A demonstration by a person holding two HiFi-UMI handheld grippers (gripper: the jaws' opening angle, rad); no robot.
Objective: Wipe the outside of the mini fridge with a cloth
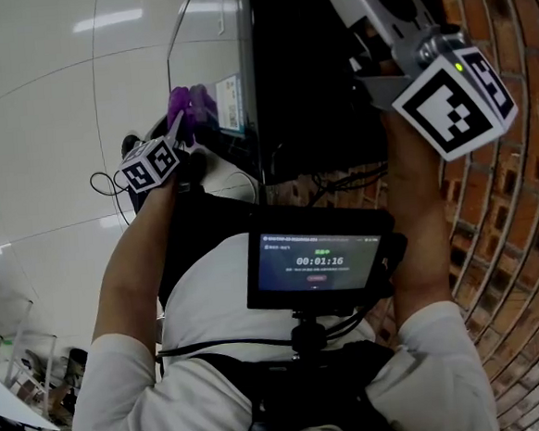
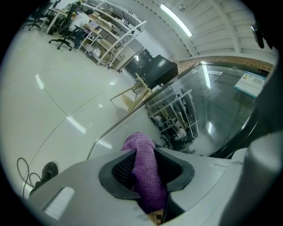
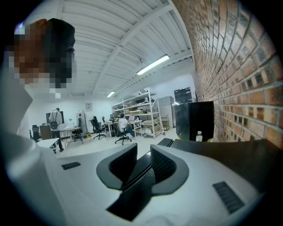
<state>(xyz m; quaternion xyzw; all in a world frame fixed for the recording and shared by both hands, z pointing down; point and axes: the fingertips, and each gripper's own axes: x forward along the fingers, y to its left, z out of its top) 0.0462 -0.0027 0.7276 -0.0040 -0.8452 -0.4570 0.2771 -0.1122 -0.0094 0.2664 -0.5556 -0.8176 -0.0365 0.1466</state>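
The black mini fridge [image 1: 315, 85] stands by a brick wall, its glass side [image 2: 221, 106] to the left. My left gripper [image 1: 185, 110] is shut on a purple cloth [image 1: 193, 101] that it holds against the glass. In the left gripper view the folded cloth [image 2: 139, 143] sticks out past the pads of the left gripper [image 2: 146, 165]. My right gripper [image 1: 394, 33] is raised at the fridge's top. Its jaws [image 3: 143, 161] stand a little apart, with a black strip of the fridge's upper edge [image 3: 172, 141] running in between the pads. The fridge top [image 3: 221, 152] lies to the right.
The brick wall [image 1: 513, 237] runs close along the right. A screen [image 1: 315, 262] hangs on the person's chest rig. A cable and a dark object [image 2: 46, 172] lie on the glossy floor. Farther off are a black cabinet [image 3: 194, 119], shelves [image 3: 137, 110] and seated people.
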